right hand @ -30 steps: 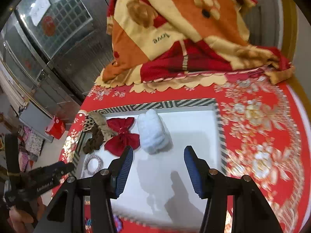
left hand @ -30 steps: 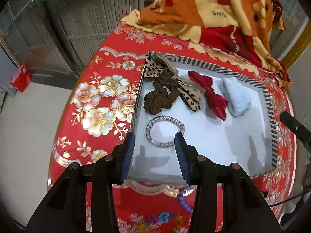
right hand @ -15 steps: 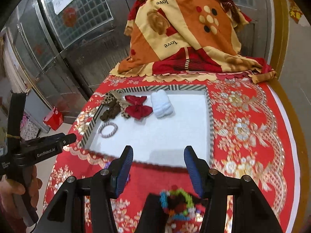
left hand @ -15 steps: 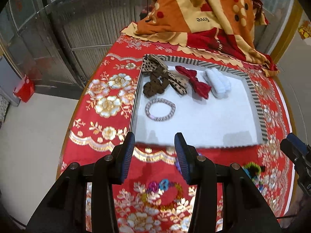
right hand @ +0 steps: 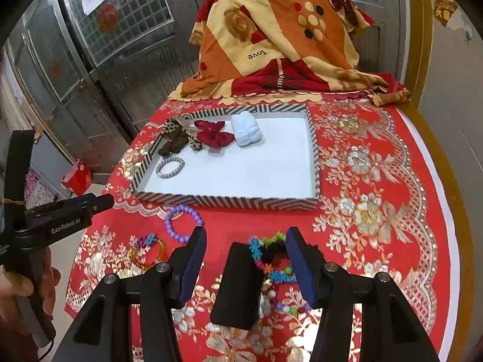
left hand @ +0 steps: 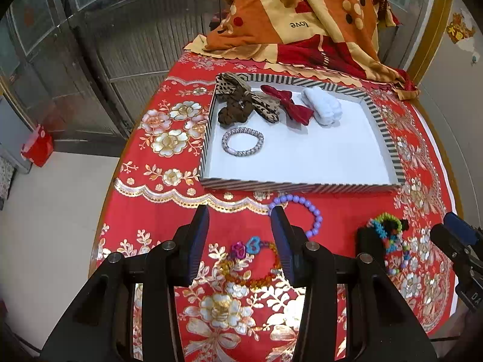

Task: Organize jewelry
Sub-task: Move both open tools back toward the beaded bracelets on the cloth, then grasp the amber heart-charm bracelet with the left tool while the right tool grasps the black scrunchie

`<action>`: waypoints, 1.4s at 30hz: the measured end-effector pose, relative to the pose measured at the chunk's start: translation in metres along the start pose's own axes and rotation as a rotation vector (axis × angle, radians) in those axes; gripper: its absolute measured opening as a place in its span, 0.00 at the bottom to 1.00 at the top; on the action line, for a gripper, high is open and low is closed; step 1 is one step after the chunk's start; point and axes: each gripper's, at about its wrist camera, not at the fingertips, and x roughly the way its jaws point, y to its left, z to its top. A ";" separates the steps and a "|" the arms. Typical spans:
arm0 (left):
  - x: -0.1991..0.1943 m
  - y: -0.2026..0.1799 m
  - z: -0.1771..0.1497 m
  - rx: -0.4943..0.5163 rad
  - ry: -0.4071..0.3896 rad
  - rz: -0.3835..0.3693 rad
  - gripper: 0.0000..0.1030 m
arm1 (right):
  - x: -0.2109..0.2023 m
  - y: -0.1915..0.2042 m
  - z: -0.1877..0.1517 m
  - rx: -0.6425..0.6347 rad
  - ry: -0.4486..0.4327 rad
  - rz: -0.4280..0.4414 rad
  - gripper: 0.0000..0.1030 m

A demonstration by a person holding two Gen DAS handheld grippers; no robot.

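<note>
Inside the striped tray on the red-clothed table, five pieces already lie in place: a leopard-print bow, a brown scrunchie, a red bow and a white fluffy scrunchie along the far wall, with a silver bracelet just in front of the brown scrunchie. The rest of the tray floor is bare. In front of the tray's near wall, on the cloth, the unsorted pieces remain: a purple bead bracelet nearest the wall, an orange bead bracelet with coloured charms further from it, and a multicoloured woven band draped over a black stand, with loose coloured beads beside that stand whose attachment cannot be told. The left tool hangs over the cloth in front of the tray, jaws apart and holding nothing, the orange bracelet showing between them. The right tool is likewise parted and empty, its jaws framing the black stand and the woven band without touching either. A hand grips the left tool's handle. Judgement: the task stands roughly past its midpoint, with five items stowed and at least three left on the table; the next pickup is not yet begun, and either bracelet is within reach of the left tool. A folded blanket beyond the tray plays no part.
</note>
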 end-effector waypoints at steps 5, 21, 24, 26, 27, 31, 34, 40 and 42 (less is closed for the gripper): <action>-0.006 0.000 -0.007 0.003 -0.009 0.003 0.41 | -0.005 0.002 -0.010 0.013 0.015 0.002 0.51; -0.008 0.006 -0.017 -0.003 0.004 -0.005 0.41 | -0.009 0.008 -0.028 0.006 0.045 0.021 0.51; -0.006 0.015 -0.018 -0.021 0.022 -0.021 0.41 | -0.007 0.006 -0.032 0.010 0.056 0.023 0.51; -0.003 0.023 -0.019 -0.037 0.035 -0.030 0.41 | -0.003 0.004 -0.037 0.013 0.071 0.022 0.51; -0.001 0.029 -0.020 -0.048 0.044 -0.037 0.41 | -0.001 0.003 -0.040 0.016 0.081 0.026 0.51; 0.008 0.048 -0.024 -0.088 0.080 -0.057 0.41 | 0.012 0.001 -0.052 0.021 0.118 0.043 0.51; 0.016 0.058 -0.029 -0.099 0.115 -0.074 0.41 | 0.029 -0.002 -0.060 0.051 0.163 0.071 0.51; 0.037 0.057 -0.043 -0.082 0.191 -0.109 0.44 | 0.061 -0.004 -0.064 0.075 0.196 0.076 0.51; 0.045 0.051 -0.047 -0.063 0.212 -0.112 0.47 | 0.073 -0.006 -0.063 0.077 0.207 0.059 0.51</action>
